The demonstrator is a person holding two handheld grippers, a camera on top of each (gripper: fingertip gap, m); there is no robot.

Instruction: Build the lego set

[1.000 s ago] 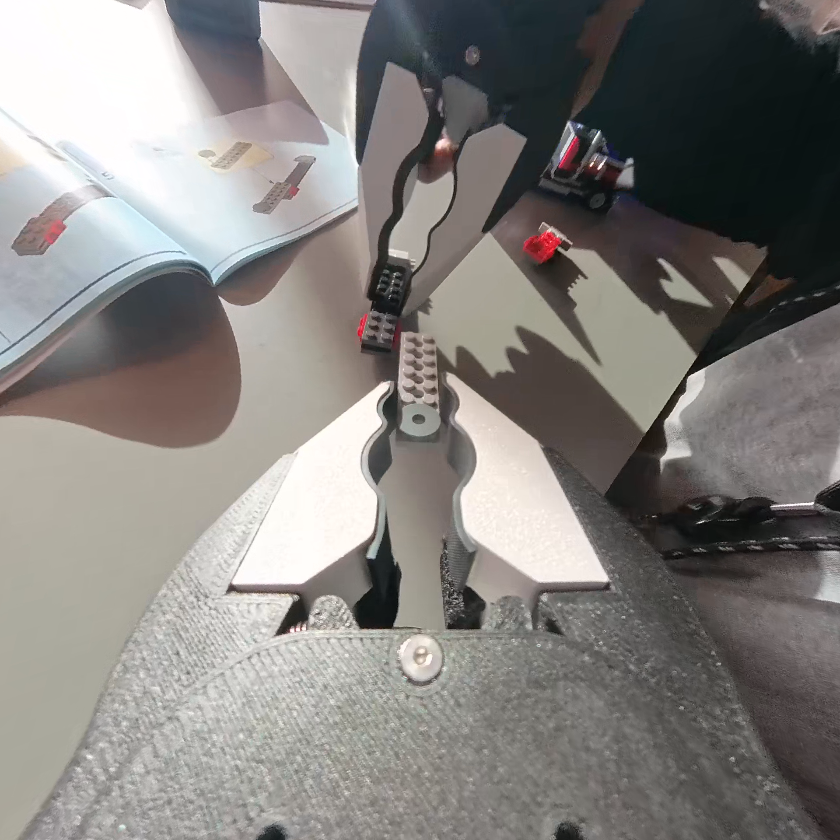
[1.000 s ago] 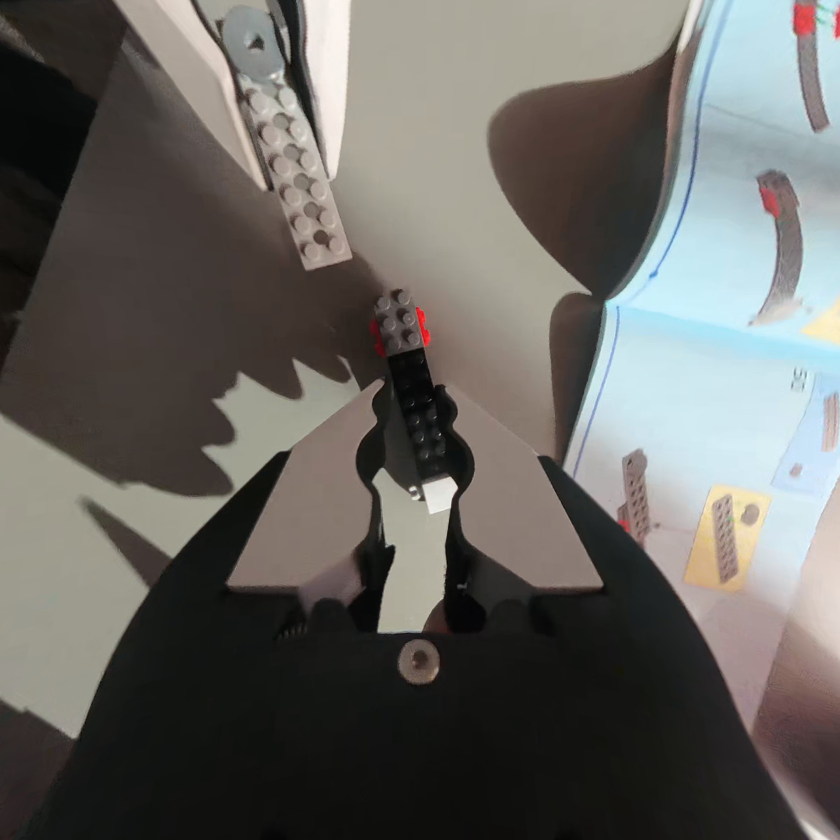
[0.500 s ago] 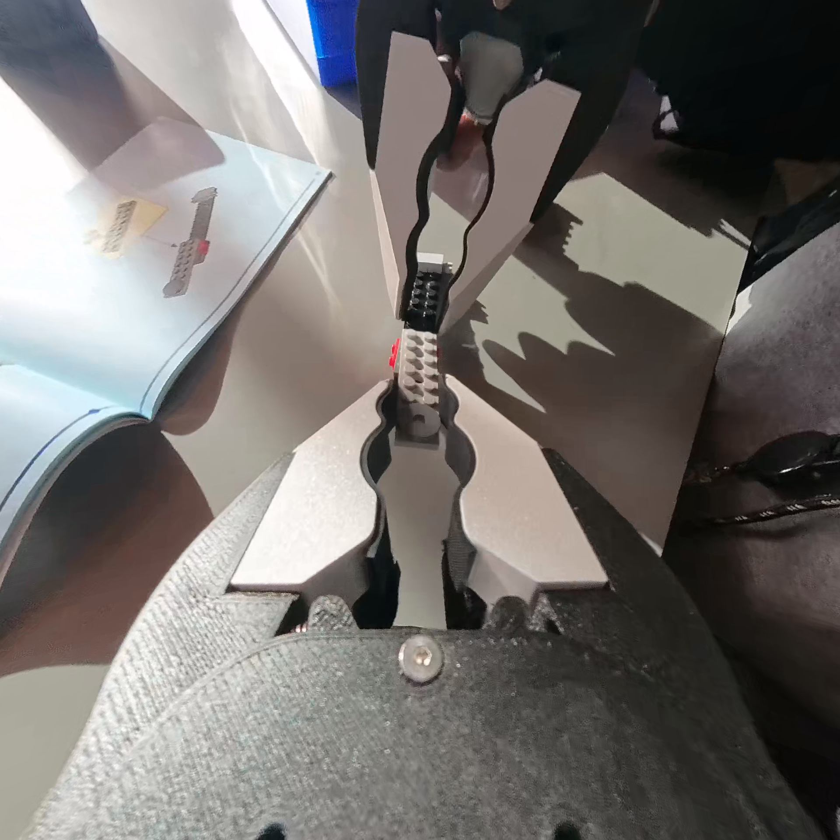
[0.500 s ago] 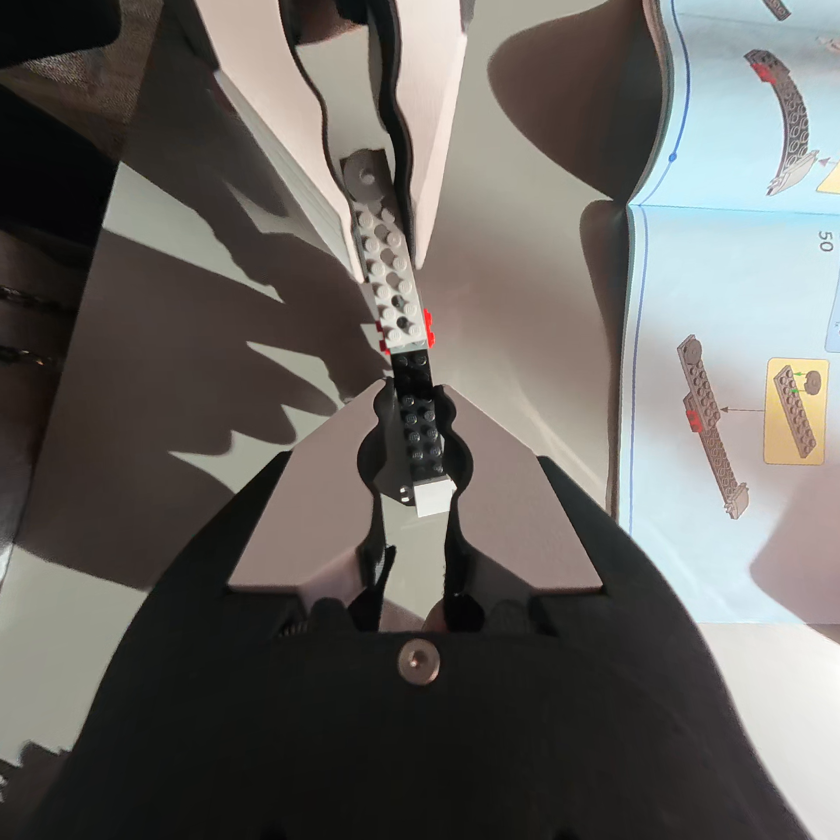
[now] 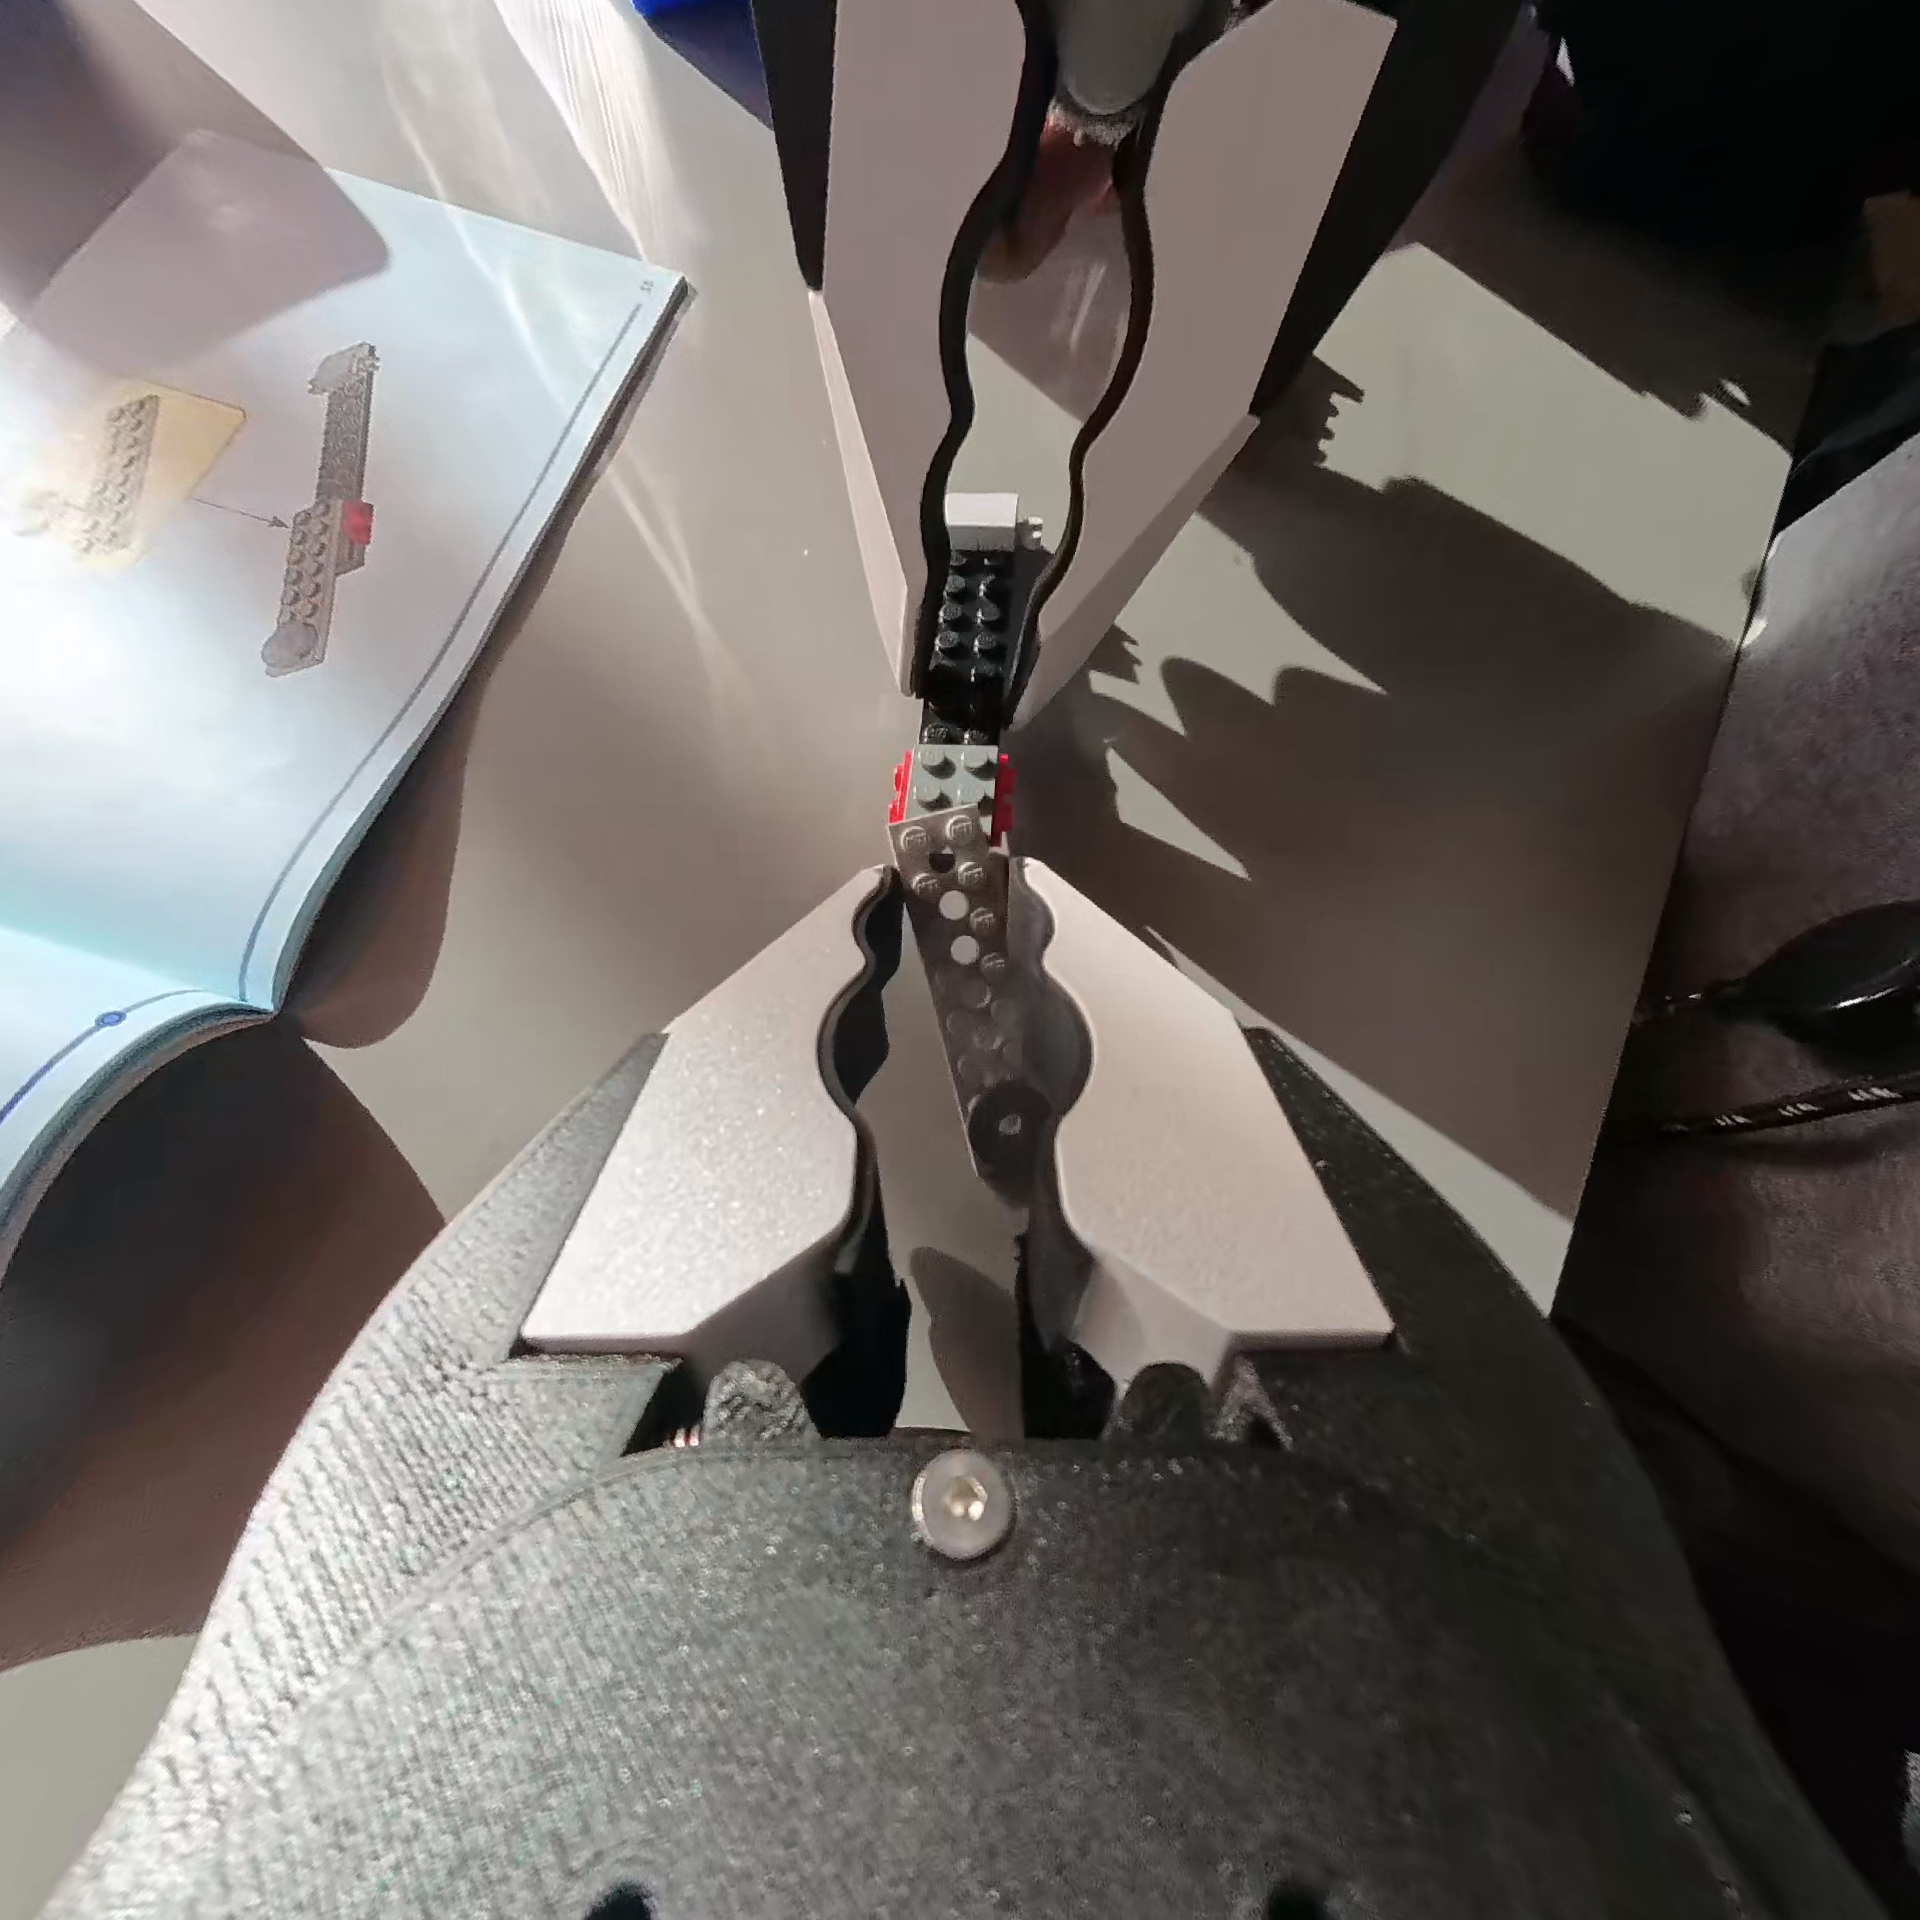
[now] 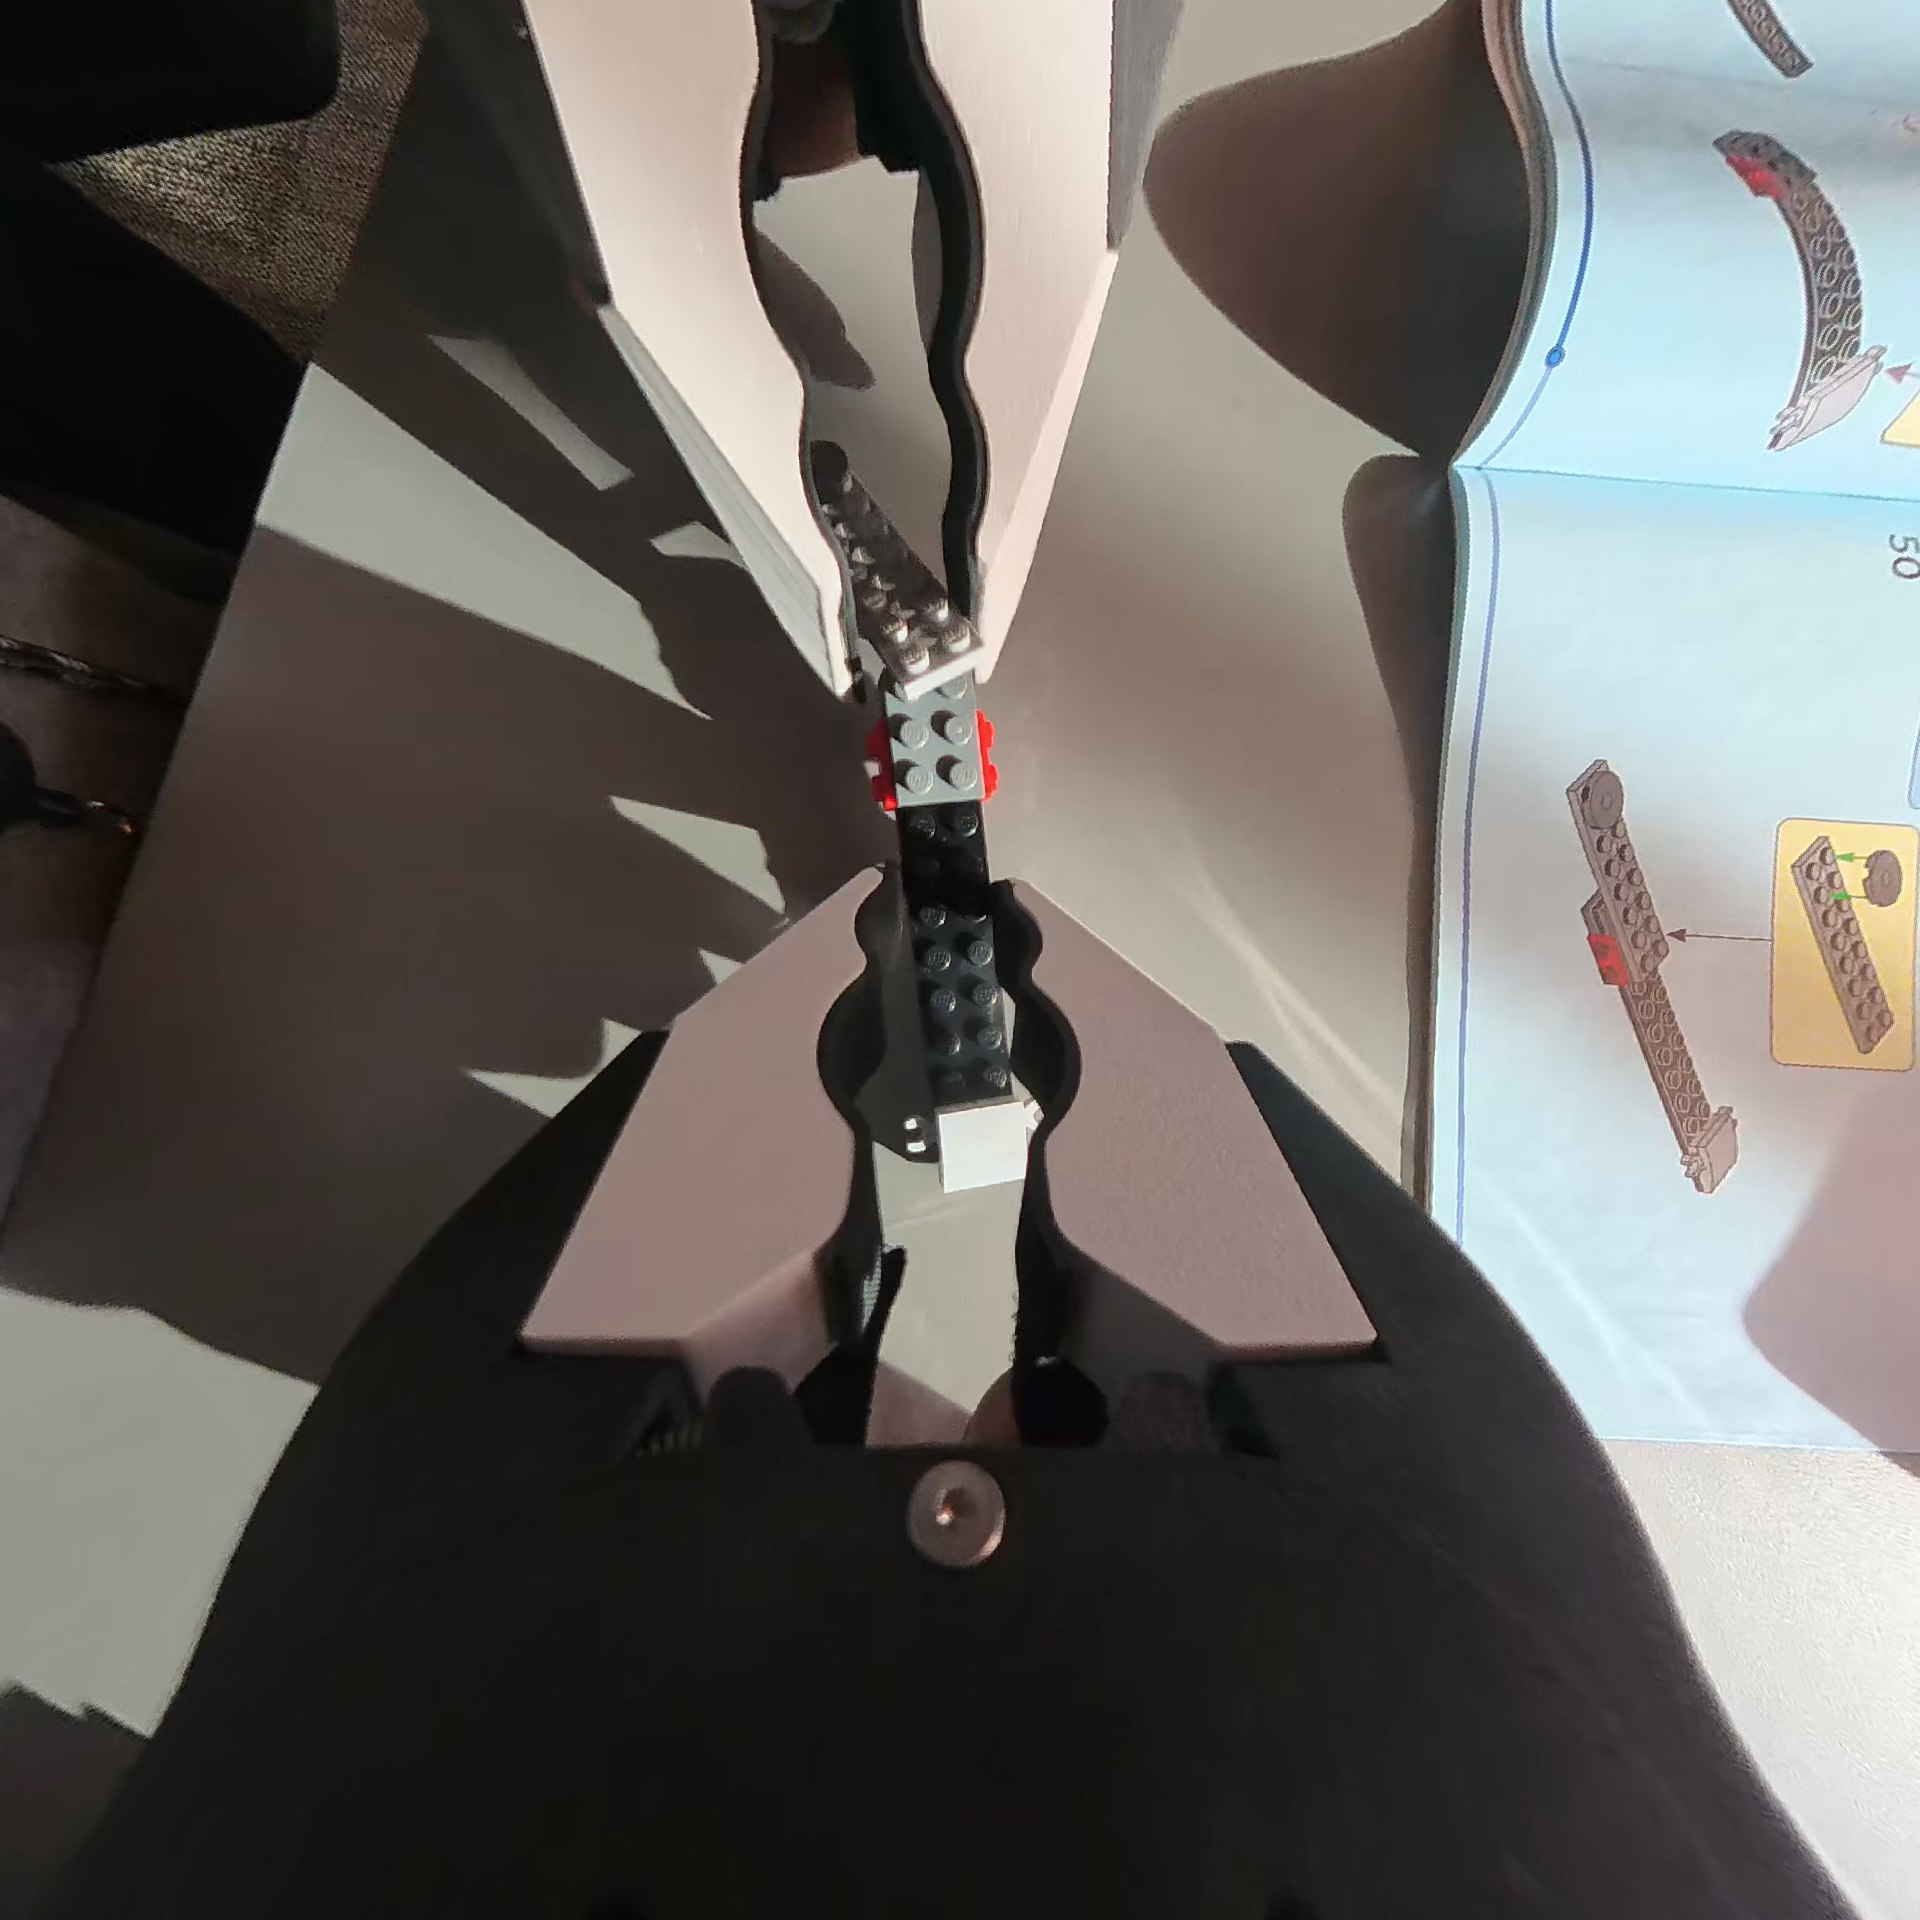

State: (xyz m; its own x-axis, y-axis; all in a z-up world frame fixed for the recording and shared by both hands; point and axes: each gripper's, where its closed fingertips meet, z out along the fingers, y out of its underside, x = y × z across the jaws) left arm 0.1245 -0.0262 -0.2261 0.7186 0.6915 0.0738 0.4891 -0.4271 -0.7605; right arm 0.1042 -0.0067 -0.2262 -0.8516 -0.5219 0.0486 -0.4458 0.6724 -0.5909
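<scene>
Grippers meet nose to nose above the table (image 5: 644, 935), close to its edge on your side of the left wrist view. Your left gripper (image 5: 951, 883) has its fingers set narrow, and the long grey plate (image 5: 961, 956) sits between them at a slant, leaning against the right-hand finger (image 5: 1153, 1122); I honestly can't tell if it's properly pinched or just resting there. The plate's round-holed end points back toward the camera, its far end pokes out past the fingertips and overlaps the near end of the other piece. Your right gripper (image 6: 940, 894) is clamped narrow on the black strip (image 6: 961, 997), which has a white block at the end nearest its camera and a small grey square with red tabs (image 6: 935, 758) on the far end. In the right wrist view the grey plate (image 6: 914, 623) lies tilted on the edge of that grey square, touching but not seated flat. Both pieces are up off the table. An open booklet (image 6: 1683, 727) with blue pages lies on the table beside the grippers, toward the far-left corner in the left wrist view (image 5: 312, 540).
</scene>
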